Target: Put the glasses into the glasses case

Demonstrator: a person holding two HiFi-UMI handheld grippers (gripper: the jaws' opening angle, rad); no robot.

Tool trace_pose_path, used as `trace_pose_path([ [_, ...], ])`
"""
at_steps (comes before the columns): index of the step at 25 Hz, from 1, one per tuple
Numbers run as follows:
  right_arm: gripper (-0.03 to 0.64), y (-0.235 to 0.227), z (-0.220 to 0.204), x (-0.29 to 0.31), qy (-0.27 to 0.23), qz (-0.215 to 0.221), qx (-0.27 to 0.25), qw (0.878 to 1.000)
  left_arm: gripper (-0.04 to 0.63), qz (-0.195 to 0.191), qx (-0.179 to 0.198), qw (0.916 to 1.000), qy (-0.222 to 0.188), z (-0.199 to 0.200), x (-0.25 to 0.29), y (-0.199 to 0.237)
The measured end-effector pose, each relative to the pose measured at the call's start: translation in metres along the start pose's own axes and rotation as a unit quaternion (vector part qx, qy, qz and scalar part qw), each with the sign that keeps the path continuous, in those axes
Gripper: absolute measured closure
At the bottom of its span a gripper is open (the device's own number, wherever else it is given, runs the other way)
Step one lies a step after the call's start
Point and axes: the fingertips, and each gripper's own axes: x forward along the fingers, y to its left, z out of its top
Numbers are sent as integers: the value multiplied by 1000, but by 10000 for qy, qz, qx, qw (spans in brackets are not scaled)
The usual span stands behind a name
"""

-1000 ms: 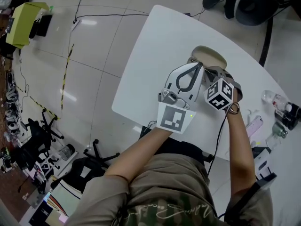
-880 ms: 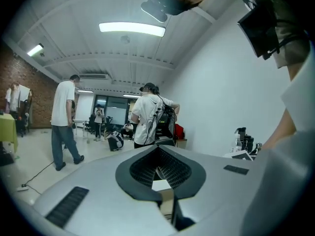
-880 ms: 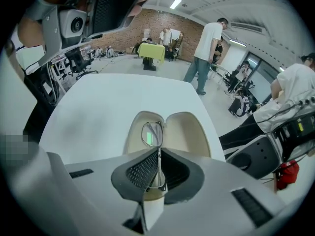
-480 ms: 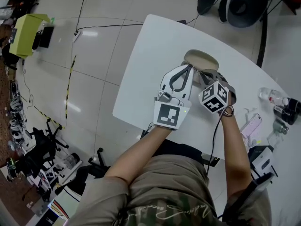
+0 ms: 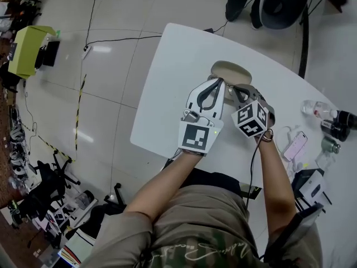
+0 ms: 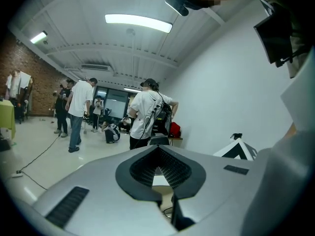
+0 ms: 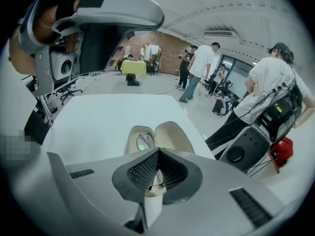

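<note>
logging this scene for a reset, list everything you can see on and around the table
rounded white table: one, white, centre of head view
open oval beige glasses case: one, beige, on the table just beyond both grippers
thin wire-framed glasses: one pair, dark frame, lying in the case's left half in the right gripper view
pink phone: one, pink, table's right part
small bottles: several, clear and dark, table's right edge
lime-green box: one, green, on the floor far left
standing people: several, room background
left gripper: one, grey, jaws shut, over the table
right gripper: one, grey with a marker cube, jaws shut, pointing at the case
</note>
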Motion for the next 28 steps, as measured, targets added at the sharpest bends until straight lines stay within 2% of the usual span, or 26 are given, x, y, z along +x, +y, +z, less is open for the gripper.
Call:
trace_pose_path([
  [7, 604, -6, 22, -25, -394, -563, 411, 9968, 595, -331, -3, 9994, -107, 6, -6, -4],
  [12, 604, -5, 59, -52, -942, -1044, 836, 9865, 595, -594, 61, 9981, -128, 19, -21, 4],
  [19, 604, 21, 70, -62, -1004, -978, 1293, 9817, 595, -827, -29, 9965, -120, 26, -33, 8],
  [23, 604, 21, 64, -77, -1164, -1277, 1626, 9715, 595, -889, 49, 9959, -179, 23, -36, 0],
  [28, 604, 19, 57, -95, -1526, -1471, 2225, 9516, 595, -876, 233, 9955, -261, 23, -45, -8],
])
